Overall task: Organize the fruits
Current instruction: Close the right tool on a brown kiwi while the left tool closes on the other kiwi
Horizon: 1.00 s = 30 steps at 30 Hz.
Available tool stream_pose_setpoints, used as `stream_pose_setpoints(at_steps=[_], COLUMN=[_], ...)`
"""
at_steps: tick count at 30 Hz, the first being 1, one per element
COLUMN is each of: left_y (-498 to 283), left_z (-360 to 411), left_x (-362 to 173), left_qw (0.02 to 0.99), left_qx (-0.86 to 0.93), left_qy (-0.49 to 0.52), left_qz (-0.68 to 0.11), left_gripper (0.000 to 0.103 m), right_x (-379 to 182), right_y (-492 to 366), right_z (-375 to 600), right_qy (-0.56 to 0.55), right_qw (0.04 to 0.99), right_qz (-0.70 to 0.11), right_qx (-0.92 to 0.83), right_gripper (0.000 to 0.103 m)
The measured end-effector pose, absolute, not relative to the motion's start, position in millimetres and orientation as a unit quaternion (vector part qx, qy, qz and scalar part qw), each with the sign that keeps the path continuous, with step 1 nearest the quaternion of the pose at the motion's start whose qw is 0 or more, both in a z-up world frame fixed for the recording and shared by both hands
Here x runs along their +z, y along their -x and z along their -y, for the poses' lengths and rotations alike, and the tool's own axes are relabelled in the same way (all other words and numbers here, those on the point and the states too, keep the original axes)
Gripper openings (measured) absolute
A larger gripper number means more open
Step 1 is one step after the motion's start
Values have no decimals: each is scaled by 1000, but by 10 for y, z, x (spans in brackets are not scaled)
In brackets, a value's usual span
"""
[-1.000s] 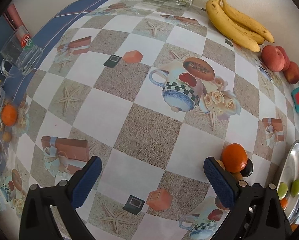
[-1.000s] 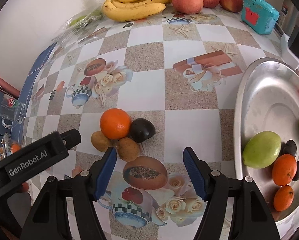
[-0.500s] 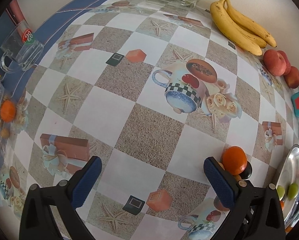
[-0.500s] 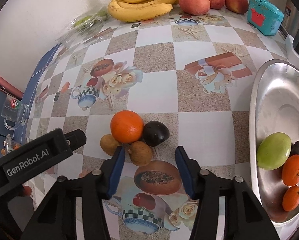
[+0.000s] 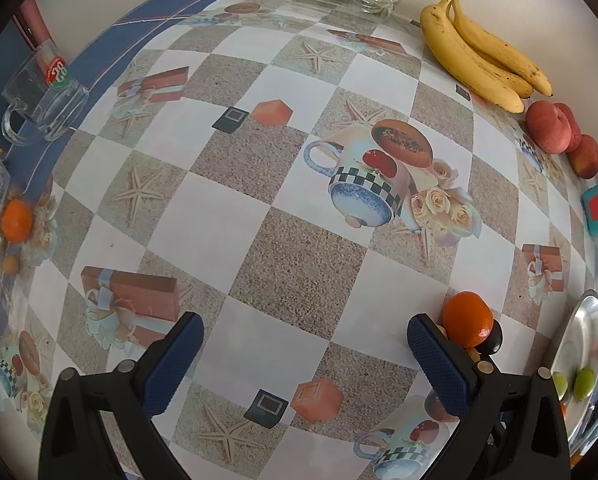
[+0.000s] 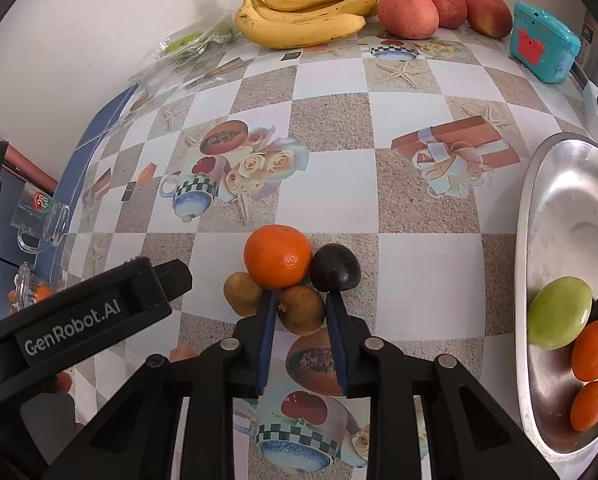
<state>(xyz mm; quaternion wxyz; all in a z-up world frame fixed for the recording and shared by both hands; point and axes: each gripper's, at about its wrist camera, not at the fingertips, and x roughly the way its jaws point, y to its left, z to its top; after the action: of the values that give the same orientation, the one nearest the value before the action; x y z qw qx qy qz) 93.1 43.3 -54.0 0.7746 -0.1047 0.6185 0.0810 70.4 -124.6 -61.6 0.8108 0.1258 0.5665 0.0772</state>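
Note:
A small pile of fruit lies mid-table: an orange (image 6: 278, 255), a dark plum (image 6: 335, 268) and two brown fruits. My right gripper (image 6: 301, 300) is shut on the nearer brown fruit (image 6: 301, 314), its jaws closing in until both blue pads press its sides. The other brown fruit (image 6: 241, 294) rests just left of the left finger. At the right stands a metal tray (image 6: 559, 208) holding a green fruit (image 6: 559, 318), two oranges and dark plums. My left gripper (image 5: 303, 360) hangs open over bare tablecloth, with the pile's orange (image 5: 467, 318) beside its right finger.
Bananas (image 6: 311, 16), three apples (image 6: 409, 14) and a teal toy camera (image 6: 543, 44) line the back wall. A plastic bag of green fruits (image 6: 191, 40) lies at the back left. A glass mug (image 6: 39, 212) stands near the left table edge.
The right gripper's jaws went from wide to shut around the brown fruit, edging toward the pile. The left gripper has stayed where it was, open.

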Motion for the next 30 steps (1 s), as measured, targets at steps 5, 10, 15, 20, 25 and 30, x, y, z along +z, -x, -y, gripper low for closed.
stream_pose_setpoints(at_steps=[5, 10, 15, 20, 25, 30], left_y=[-918, -873, -856, -873, -905, -896], left_z=[-424, -464, -405, -291, -105, 42], left_x=[-503, -486, -460, -467, -410, -438], left_qw=[773, 772, 773, 766, 772, 770], left_qx=[81, 68, 43, 10, -23, -41], left_qy=[124, 158, 165, 172, 141, 111], left_qz=[-616, -612, -611, -620, -619, -626], left_gripper=[103, 100, 87, 74, 62, 50], right_x=[-568, -433, -328, -274, -240, -235], right_y=[-685, -649, -630, -623, -614, -605], right_z=[1236, 1268, 1437, 1597, 1715, 1783], right_qy=[-129, -124, -136, -150, -158, -165], right_qw=[813, 822, 829, 831, 832, 831], right_qz=[-562, -548, -538, -533, -530, -529], right_qx=[88, 87, 72, 58, 48, 43], right_gripper=[26, 26, 26, 26, 26, 26])
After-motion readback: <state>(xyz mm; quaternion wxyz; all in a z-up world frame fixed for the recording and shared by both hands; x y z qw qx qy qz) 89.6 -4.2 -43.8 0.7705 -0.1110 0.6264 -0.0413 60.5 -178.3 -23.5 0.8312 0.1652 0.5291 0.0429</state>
